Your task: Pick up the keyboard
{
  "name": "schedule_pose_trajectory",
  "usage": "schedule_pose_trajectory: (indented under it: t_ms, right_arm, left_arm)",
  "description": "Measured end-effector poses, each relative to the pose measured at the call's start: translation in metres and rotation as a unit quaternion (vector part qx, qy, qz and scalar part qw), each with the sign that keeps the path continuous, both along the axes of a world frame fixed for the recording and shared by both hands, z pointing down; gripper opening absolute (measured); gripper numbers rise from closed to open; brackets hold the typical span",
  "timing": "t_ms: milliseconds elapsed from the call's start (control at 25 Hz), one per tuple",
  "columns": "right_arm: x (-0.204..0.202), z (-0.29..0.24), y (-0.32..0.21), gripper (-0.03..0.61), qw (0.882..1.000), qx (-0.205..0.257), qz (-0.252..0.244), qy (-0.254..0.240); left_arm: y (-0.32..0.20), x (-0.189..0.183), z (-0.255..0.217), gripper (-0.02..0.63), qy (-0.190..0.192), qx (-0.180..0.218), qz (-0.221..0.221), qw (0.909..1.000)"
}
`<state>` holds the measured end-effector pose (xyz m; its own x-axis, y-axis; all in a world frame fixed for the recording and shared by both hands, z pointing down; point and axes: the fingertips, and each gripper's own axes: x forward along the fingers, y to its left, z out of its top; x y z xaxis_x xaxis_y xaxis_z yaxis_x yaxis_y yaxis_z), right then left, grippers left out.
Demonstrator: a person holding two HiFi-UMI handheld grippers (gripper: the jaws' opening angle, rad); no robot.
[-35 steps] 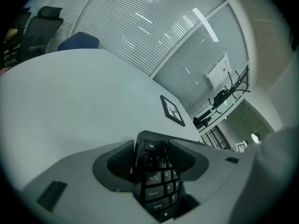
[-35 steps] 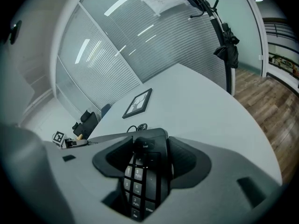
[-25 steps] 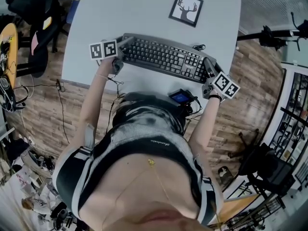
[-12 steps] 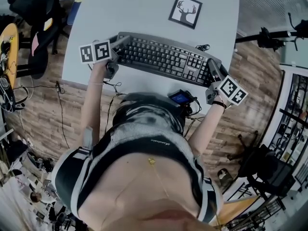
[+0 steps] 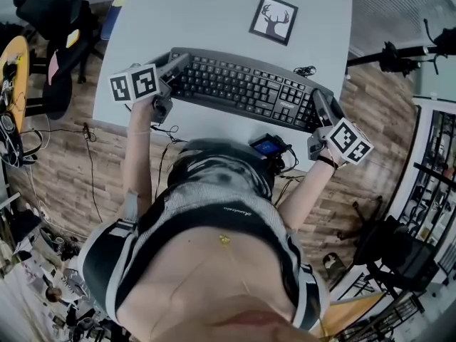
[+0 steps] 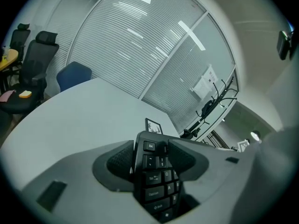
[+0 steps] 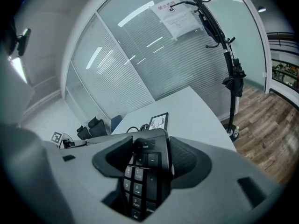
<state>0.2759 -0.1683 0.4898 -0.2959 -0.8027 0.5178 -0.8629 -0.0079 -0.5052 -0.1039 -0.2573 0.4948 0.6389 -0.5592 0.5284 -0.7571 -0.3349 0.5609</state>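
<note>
A black keyboard [image 5: 242,85] is held lengthwise above the pale grey table [image 5: 206,13], one gripper at each end. My left gripper [image 5: 173,66] is shut on its left end; in the left gripper view the Esc corner of the keyboard [image 6: 154,174] sits clamped between the pads. My right gripper [image 5: 318,104] is shut on the right end, and the right gripper view shows the number-pad end of the keyboard [image 7: 145,171] pinched between the two dark pads. Both marker cubes [image 5: 134,84] show near the table's front edge.
A framed deer picture [image 5: 273,19] lies flat at the table's back. A small dark cable [image 5: 304,70] lies just behind the keyboard's right end. Office chairs [image 5: 50,20] stand to the left, a black stand [image 5: 399,52] to the right, wooden floor around.
The keyboard has risen toward the camera with both grippers on its ends. The two marker cubes have spread outward and grown larger in view.
</note>
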Motion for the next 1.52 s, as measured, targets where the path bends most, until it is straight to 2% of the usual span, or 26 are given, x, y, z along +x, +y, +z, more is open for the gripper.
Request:
schedule_pose_trajectory:
  t_ms: [720,1520]
  right_arm:
    - [-0.006,-0.007,0.008,0.248,1.000,0.007,0.000,-0.005]
    - [-0.007,-0.019,0.008,0.247,1.000,0.019,-0.008,-0.001]
  left_arm:
    - [0.009,-0.006,-0.014,0.221,-0.016,0.013,-0.004,0.9998]
    - [0.013,-0.007,-0.027,0.221,-0.017,0.029,-0.011,0.9994]
